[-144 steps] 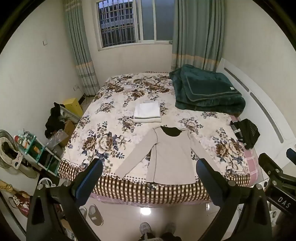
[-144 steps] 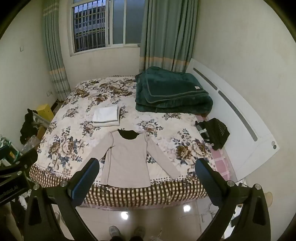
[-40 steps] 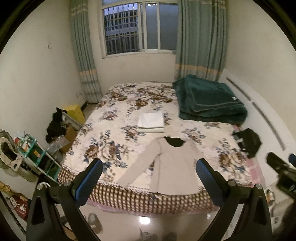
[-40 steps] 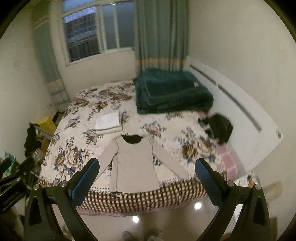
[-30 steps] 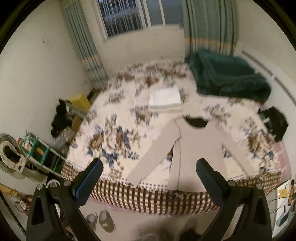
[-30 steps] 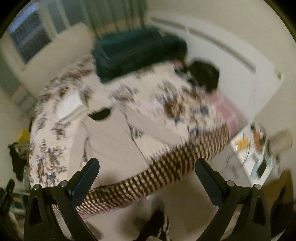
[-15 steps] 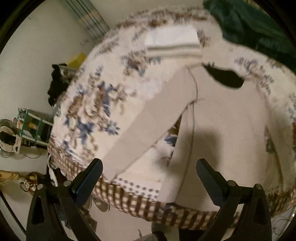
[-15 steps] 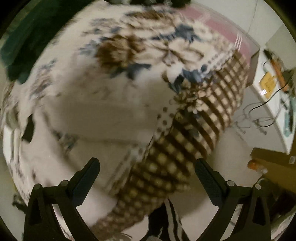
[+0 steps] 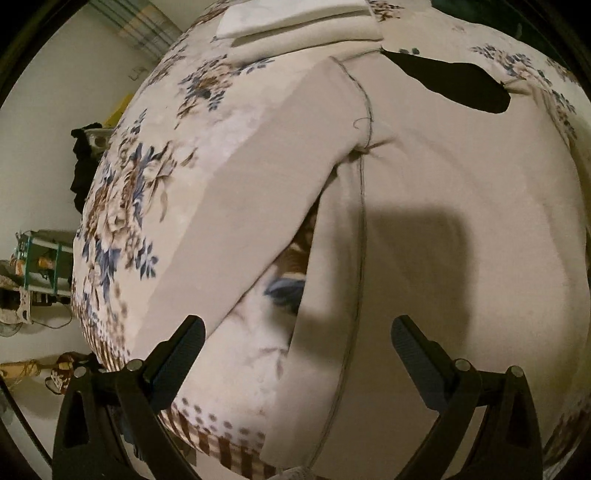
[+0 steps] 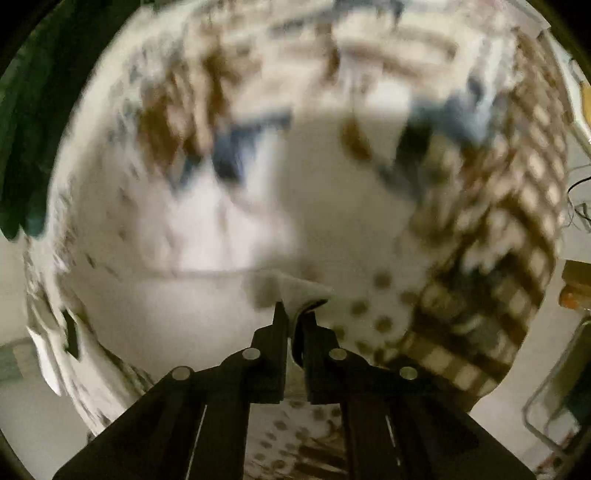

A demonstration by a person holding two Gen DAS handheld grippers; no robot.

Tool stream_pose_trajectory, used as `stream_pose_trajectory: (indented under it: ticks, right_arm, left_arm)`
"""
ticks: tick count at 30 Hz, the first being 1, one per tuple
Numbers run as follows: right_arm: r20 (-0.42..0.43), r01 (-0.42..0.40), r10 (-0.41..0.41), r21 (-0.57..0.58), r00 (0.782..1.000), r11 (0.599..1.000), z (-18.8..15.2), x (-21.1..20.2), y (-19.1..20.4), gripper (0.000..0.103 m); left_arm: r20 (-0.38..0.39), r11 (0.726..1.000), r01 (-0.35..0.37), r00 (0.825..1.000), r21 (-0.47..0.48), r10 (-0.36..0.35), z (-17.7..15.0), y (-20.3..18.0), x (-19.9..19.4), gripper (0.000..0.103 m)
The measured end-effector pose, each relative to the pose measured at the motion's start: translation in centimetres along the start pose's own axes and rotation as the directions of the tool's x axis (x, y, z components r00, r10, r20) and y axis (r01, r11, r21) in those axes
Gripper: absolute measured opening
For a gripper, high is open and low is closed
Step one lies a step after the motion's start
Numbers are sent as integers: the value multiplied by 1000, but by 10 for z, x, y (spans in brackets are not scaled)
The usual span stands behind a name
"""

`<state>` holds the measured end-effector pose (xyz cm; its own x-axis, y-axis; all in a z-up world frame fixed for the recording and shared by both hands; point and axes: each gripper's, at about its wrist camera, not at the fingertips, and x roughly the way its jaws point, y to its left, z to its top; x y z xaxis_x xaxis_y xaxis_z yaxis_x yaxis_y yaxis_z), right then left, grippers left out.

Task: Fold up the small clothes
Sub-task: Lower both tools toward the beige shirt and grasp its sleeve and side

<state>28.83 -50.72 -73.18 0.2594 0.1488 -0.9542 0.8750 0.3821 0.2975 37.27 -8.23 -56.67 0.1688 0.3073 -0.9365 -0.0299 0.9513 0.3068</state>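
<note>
A beige long-sleeved top [image 9: 424, 177] lies flat on the floral bedspread [image 9: 133, 192], its dark neck opening [image 9: 454, 85] at the far end. My left gripper [image 9: 297, 341] is open and hovers close over the top's left side seam, near the gap between sleeve [image 9: 258, 206] and body. My right gripper [image 10: 293, 314] is shut on the cuff end of the top's right sleeve [image 10: 291, 288], near the bed's checked front edge. The right wrist view is blurred.
A folded white garment [image 9: 295, 26] lies beyond the top's collar. A dark green blanket [image 10: 22, 129] lies further up the bed. A shelf with clutter [image 9: 37, 266] stands on the floor left of the bed. Cables and items [image 10: 576, 206] lie right of the bed.
Both grippers have come down from a high view of the room to just above the bed. The right gripper has closed on the sleeve end. The left gripper stays open.
</note>
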Motion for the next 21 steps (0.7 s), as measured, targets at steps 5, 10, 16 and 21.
stream_pose_trajectory:
  ticks: [5, 10, 16, 21]
  right_arm:
    - [141, 13, -15, 17, 990, 1000, 53, -37, -10, 6]
    - [135, 38, -34, -23, 990, 999, 98, -36, 18, 7]
    - [144, -34, 67, -220, 987, 975, 63, -60, 95, 7]
    - [77, -89, 157, -555, 985, 827, -58, -80, 219, 7]
  left_arm:
    - [21, 1000, 21, 1000, 1, -21, 11, -3, -4, 103]
    - [26, 1000, 24, 999, 1, -24, 20, -8, 0, 103]
    - [35, 999, 22, 999, -37, -21, 21, 2, 1, 103]
    - [29, 997, 15, 1000, -81, -13, 9, 29, 0, 103]
